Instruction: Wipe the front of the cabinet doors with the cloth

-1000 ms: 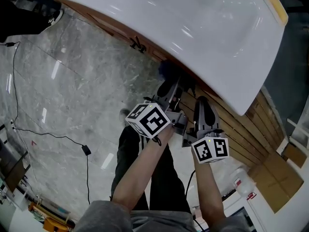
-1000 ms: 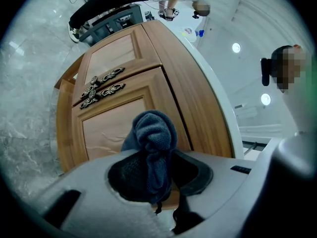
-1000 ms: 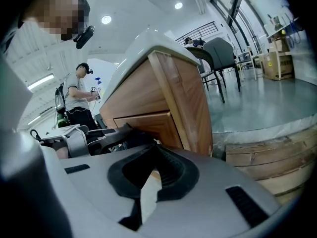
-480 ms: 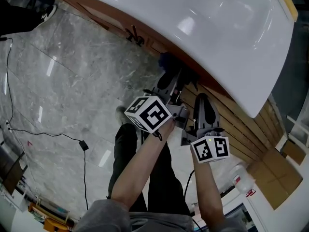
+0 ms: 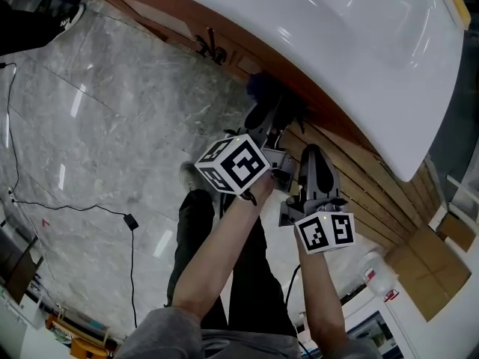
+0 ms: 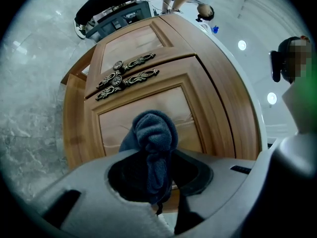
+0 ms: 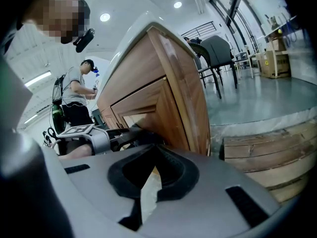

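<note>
Holding one cloth (image 6: 152, 135) before two cabinet doors (image 6: 132, 42)

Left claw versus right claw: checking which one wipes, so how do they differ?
The left claw is shut on the dark blue fleecy cloth; the right claw is shut on nothing. The left claw faces the panelled wooden cabinet door; the right claw faces the cabinet's side corner. Both are grey.

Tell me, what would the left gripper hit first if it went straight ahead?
Probably the cabinet door, on its pale panel: the blue cloth clamped in the left gripper leads toward it. Whether they already touch is unclear.
</note>
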Motion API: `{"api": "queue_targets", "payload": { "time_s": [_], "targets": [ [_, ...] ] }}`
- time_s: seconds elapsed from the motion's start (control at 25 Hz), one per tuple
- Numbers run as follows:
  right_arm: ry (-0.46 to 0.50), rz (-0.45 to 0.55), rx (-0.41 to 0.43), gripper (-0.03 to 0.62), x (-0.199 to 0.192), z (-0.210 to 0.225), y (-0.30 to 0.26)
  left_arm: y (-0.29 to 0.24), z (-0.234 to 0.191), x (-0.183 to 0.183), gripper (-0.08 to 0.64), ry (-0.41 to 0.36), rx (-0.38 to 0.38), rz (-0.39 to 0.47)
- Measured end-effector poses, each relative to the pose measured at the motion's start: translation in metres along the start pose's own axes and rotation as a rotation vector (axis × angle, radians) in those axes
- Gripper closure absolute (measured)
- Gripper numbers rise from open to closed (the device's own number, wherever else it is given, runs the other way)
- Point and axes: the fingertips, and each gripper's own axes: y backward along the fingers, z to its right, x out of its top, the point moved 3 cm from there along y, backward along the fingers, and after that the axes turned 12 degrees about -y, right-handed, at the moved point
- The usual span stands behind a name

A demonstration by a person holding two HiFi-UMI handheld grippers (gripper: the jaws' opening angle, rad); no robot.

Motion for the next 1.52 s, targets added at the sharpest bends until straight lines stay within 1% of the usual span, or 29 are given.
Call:
{"api": "queue_targets", "payload": {
  "time_s": [0.16,0.36,0.52,0.68,0.84,0.92,1.04,1.32,1.52],
  "targets": [
    [-0.001,-0.001,-0.006,0.583,-0.008,0.003,-0.003,-0.003,-0.018,-0.007,0.460,0.003,0.021,-0.022],
    [-0.003,-0.004,-0.012,0.583,-0.020,0.011,-0.011,-0.010,-0.047,-0.020,0.460,0.033,0.066,-0.040],
    [-0.004,-0.005,-0.017,0.583,-0.025,0.018,-0.013,-0.014,-0.058,-0.027,0.460,0.031,0.086,-0.058],
    [-0.007,-0.011,-0.020,0.583,-0.030,0.021,-0.015,-0.015,-0.076,-0.035,0.460,0.037,0.135,-0.093],
    [-0.009,-0.014,-0.019,0.583,-0.030,0.021,-0.019,-0.016,-0.099,-0.041,0.460,0.077,0.180,-0.117],
    [-0.006,-0.014,-0.017,0.583,-0.030,0.022,-0.021,-0.018,-0.108,-0.045,0.460,0.081,0.191,-0.126],
    [-0.005,-0.015,-0.020,0.583,-0.029,0.026,-0.021,-0.019,-0.116,-0.052,0.460,0.082,0.200,-0.134],
    [0.002,-0.012,-0.018,0.583,-0.034,0.032,-0.025,-0.018,-0.119,-0.056,0.460,0.059,0.180,-0.100],
    [0.003,-0.013,-0.005,0.583,-0.039,0.028,-0.030,-0.018,-0.120,-0.058,0.460,0.091,0.163,-0.081]
  ]
}}
